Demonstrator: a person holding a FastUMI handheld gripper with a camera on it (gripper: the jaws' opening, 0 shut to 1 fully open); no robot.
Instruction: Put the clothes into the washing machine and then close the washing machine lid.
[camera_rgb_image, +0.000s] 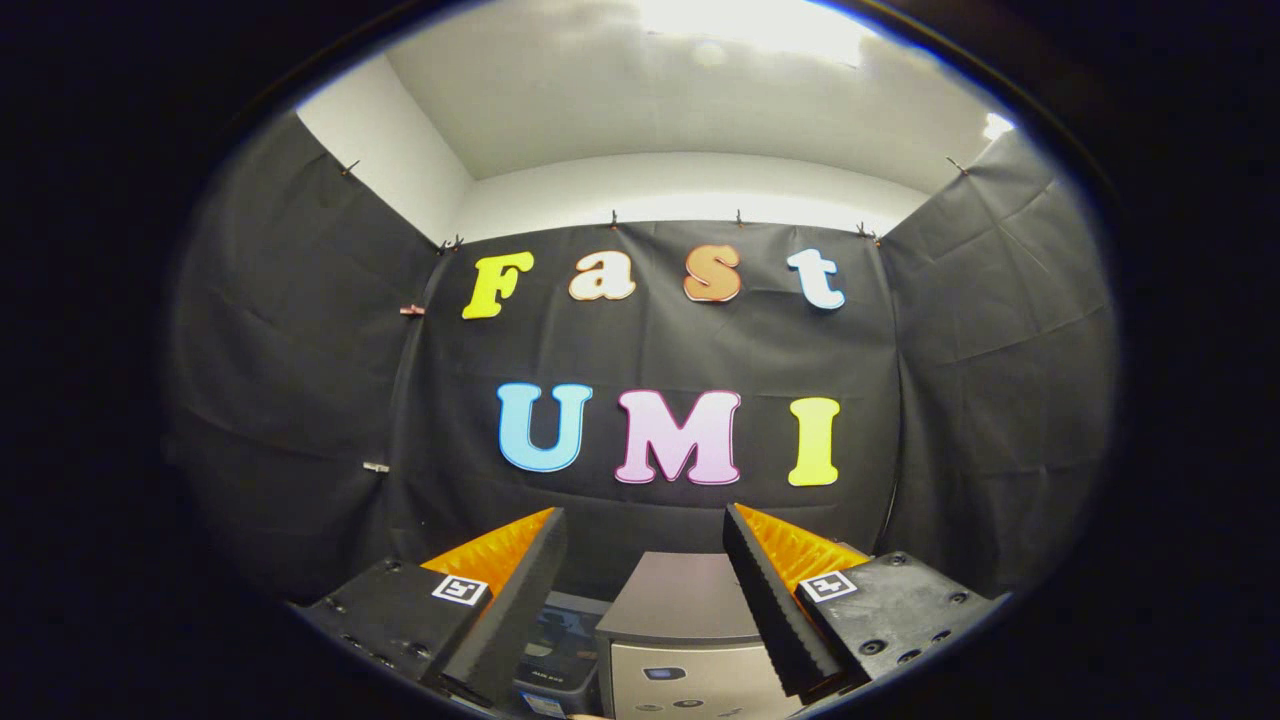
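Holding our gripper (645, 530) above the washing machine (685, 625), fingers spread wide, gripping nothing. Its lid is down. A dark bin (560, 650) sits just beside it.

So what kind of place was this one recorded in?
Looks like a staged recording booth, not a real home: black cloth wall hung on three sides under a plain white ceiling, with a small washing machine set below the open, empty gripper.
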